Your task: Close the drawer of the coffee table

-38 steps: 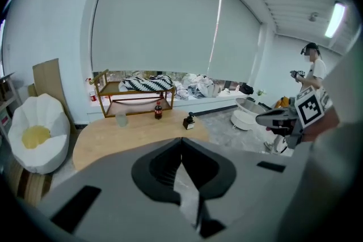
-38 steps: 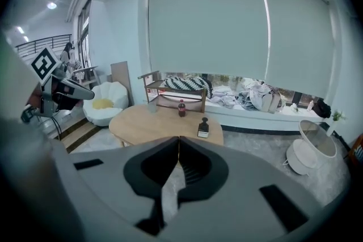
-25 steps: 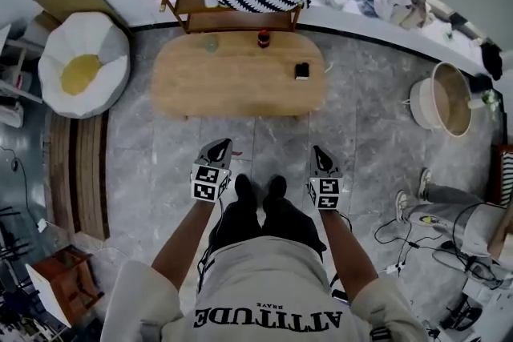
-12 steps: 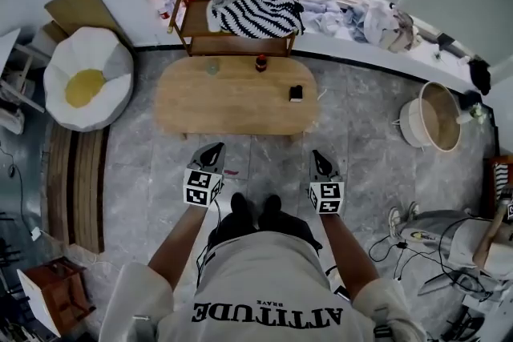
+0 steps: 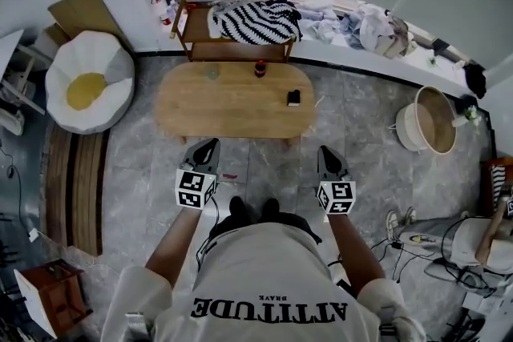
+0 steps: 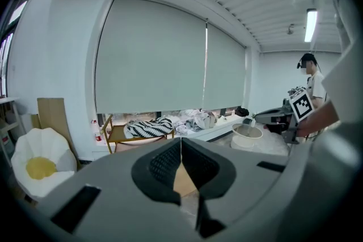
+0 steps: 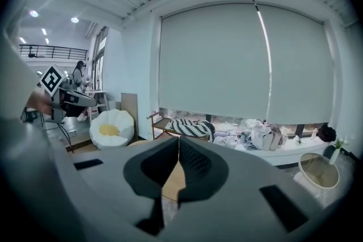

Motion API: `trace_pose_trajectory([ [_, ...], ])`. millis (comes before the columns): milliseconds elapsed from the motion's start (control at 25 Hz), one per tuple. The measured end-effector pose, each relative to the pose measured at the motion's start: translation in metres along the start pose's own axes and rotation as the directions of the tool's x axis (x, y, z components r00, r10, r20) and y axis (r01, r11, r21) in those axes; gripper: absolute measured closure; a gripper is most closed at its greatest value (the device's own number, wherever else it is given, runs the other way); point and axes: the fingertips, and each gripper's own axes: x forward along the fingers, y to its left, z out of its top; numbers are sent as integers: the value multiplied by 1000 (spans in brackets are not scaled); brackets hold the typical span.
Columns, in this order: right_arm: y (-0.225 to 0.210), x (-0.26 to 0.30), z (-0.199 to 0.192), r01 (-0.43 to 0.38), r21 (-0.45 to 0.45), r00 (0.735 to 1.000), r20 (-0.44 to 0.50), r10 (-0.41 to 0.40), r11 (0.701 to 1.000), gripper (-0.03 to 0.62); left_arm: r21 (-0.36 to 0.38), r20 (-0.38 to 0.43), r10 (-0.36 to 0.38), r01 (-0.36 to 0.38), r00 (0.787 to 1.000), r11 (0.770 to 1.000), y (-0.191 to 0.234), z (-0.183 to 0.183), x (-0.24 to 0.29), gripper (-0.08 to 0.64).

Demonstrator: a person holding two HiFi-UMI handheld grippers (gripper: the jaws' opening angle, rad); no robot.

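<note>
Both grippers have come up since the earlier frame and spread a little toward the left and right edges, and the oval light-wood coffee table [image 5: 232, 104] now looks smaller in the upper middle of the head view, as if my whole viewpoint has lifted. The left gripper [image 5: 210, 146] and the right gripper [image 5: 326, 154] are each clenched on nothing: in both gripper views the 2 dark ribbed pads meet, with only a sliver of wooden tabletop showing past them. Both point at the table from either side of the torso and are well apart from it. I judge this to be a neutral carrying pose rather than a reach. The drawer is what I can't pin down. From above, the tabletop covers whatever sits under it, and no drawer front sticks out past the near edge, so I guess it is already pushed in, though I cannot confirm that. On the top stand a small dark jar [image 5: 259, 70], a pale glass [image 5: 212, 71] and a small black box [image 5: 294, 98], all too small to identify further. At the lower right a seated person [image 5: 473, 240] is cut off by the frame edge.
</note>
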Motion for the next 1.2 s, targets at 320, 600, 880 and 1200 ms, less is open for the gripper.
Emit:
trace_pose_trajectory([
  [320, -7, -20, 18, 37, 0, 998, 48, -37, 999, 572, 30, 76, 28, -30, 997, 999, 9, 25, -19, 538],
  [600, -18, -27, 30, 79, -31, 995, 70, -77, 996, 572, 10, 83, 45, -46, 995, 999, 23, 30, -20, 538],
  [880, -23, -20, 34, 86, -58, 995, 61, -83, 995, 572, 13, 74, 48, -49, 996, 999, 32, 34, -13, 538],
  [1200, -24, -18, 33, 73, -69, 997, 42, -70, 995, 573, 13, 72, 47, -49, 996, 999, 32, 33, -10, 538],
])
